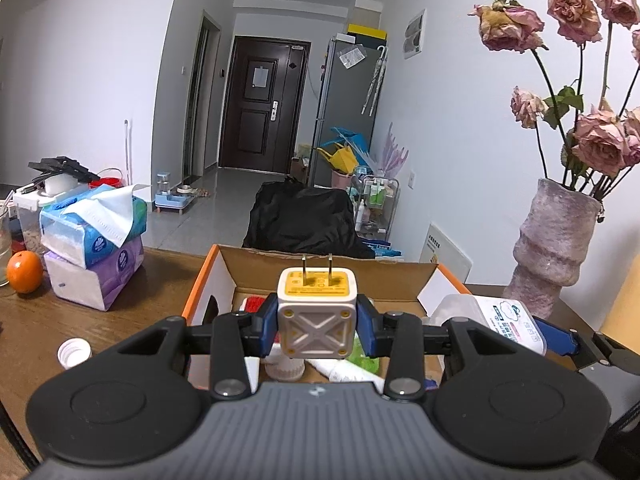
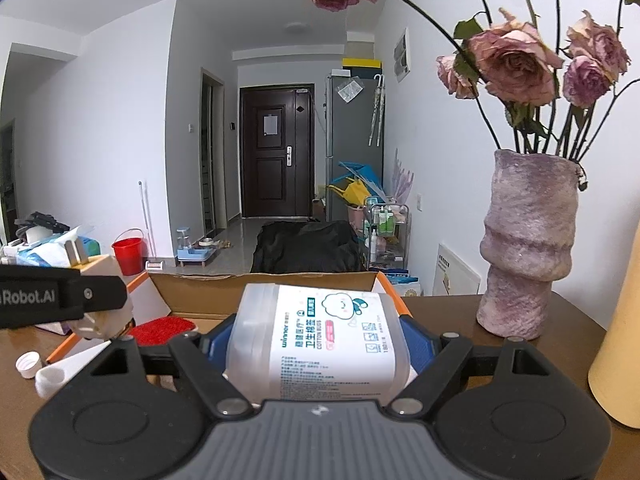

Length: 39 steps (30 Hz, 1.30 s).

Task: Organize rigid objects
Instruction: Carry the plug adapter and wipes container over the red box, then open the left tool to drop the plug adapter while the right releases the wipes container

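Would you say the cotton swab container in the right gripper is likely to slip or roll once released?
Probably rigid: the cotton swab container keeps its shape between the right gripper pads. Its smooth plastic may slip. The rounded body, lying sideways, could roll when released.

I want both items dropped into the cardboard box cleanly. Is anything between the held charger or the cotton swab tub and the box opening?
Nothing visible blocks either. The charger plug in the left gripper hangs over the open box; the cotton swab tub in the right gripper sits at its right edge.
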Tool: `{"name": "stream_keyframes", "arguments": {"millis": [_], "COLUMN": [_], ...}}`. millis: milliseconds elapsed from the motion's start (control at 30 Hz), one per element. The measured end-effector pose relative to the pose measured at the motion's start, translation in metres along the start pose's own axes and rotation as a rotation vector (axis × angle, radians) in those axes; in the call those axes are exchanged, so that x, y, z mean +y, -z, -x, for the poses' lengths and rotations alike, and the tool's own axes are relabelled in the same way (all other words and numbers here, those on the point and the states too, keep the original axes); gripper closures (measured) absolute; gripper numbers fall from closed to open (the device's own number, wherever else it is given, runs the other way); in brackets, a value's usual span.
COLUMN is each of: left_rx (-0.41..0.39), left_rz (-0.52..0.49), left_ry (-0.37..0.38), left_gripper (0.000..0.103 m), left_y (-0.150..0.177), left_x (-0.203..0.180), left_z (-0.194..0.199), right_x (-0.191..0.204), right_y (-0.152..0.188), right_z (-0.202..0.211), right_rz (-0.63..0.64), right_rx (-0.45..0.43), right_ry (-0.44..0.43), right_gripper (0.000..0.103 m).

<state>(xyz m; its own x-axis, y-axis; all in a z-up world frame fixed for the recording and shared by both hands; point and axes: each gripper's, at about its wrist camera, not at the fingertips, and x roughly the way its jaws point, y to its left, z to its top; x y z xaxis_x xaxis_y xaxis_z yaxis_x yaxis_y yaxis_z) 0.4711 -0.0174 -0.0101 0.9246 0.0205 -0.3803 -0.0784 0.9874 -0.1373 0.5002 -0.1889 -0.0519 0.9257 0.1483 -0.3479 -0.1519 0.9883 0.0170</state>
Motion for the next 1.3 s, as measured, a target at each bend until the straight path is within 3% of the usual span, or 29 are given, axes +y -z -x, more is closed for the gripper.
{"name": "stream_keyframes", "arguments": {"millis": [633, 1300], "left_rx": [0.015, 0.116], "left_rz": [-0.022, -0.006], "left_ry": [-0.025, -0.056], "left_gripper": [0.063, 0.063], "left_y": [-0.015, -0.017], "left_x": [0.004, 0.012], "left_z": [-0.053, -0.088], "right_x": [0.0, 0.004], "right_y": [-0.011, -0.013], "right_z": [-0.056, -0.088], "right_rz": [0.008, 0.044], "right_rx": [0.013, 0.055], "right_ry": [-0.003, -0.003], "right_gripper": [0.021, 0.021]}}
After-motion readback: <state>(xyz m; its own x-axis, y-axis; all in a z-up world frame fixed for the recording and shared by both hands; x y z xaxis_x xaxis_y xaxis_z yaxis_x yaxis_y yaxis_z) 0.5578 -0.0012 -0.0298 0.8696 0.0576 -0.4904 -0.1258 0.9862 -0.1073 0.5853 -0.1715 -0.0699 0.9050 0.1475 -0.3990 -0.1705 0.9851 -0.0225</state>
